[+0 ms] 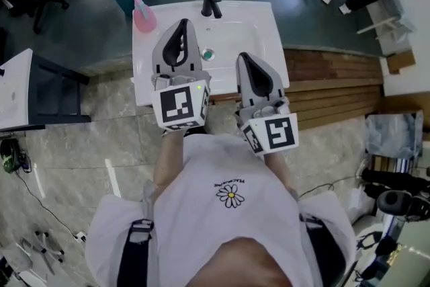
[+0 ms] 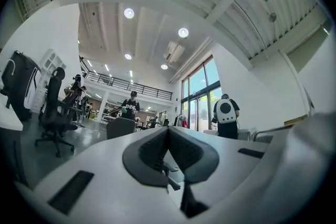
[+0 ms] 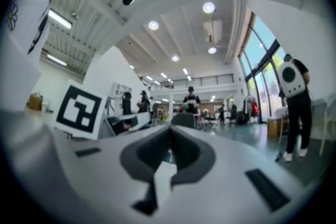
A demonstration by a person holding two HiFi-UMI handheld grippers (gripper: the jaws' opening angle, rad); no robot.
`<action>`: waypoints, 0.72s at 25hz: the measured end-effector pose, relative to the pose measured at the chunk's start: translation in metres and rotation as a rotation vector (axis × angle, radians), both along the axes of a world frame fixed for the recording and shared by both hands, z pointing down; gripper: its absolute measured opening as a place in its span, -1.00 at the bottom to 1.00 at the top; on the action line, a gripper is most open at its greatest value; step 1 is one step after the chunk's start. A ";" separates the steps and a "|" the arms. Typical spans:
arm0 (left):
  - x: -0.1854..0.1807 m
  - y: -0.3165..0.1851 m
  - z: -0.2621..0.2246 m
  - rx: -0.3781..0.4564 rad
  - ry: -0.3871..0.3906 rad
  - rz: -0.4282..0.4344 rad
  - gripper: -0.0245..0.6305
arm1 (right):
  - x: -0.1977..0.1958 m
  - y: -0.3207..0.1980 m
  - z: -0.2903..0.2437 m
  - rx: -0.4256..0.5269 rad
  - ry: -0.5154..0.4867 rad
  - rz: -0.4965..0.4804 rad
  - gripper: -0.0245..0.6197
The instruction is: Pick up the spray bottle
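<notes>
At the sink's (image 1: 259, 17) ten-o'clock corner stands the pink spray bottle (image 1: 143, 15), untouched. The left hand-held gripper (image 1: 180, 29) and right hand-held gripper (image 1: 244, 64) are both pinched together and empty, so the pickup is not yet begun.

Pink, see-through spray bottle (image 1: 144, 18) with a paler pink trigger head, standing upright and untouched. Set on the far left corner of the white sink (image 1: 255, 23) top, right at its edge, to the left of the black faucet (image 1: 211, 0) and clear of it. Seen from above in the head view, with the trigger head towards the upper left.
</notes>
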State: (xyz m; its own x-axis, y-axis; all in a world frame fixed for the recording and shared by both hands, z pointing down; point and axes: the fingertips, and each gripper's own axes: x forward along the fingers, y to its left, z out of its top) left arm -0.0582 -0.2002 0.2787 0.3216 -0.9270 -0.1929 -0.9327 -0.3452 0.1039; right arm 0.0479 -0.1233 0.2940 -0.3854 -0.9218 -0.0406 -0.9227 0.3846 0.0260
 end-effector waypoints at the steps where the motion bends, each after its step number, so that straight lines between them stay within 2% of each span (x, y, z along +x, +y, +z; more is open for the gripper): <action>1: 0.000 -0.003 0.003 -0.005 -0.009 0.001 -0.86 | 0.001 -0.004 -0.001 0.001 -0.007 0.009 -0.83; 7: -0.013 -0.024 0.005 -0.022 -0.034 -0.024 -0.86 | -0.002 -0.037 0.002 -0.023 -0.040 0.014 -0.83; 14: -0.052 -0.046 0.013 -0.027 -0.048 -0.087 -0.86 | -0.013 -0.071 0.018 -0.080 -0.083 0.004 -0.83; 18: -0.056 -0.049 0.021 -0.026 -0.062 -0.108 -0.86 | -0.010 -0.081 0.028 -0.097 -0.088 -0.001 -0.83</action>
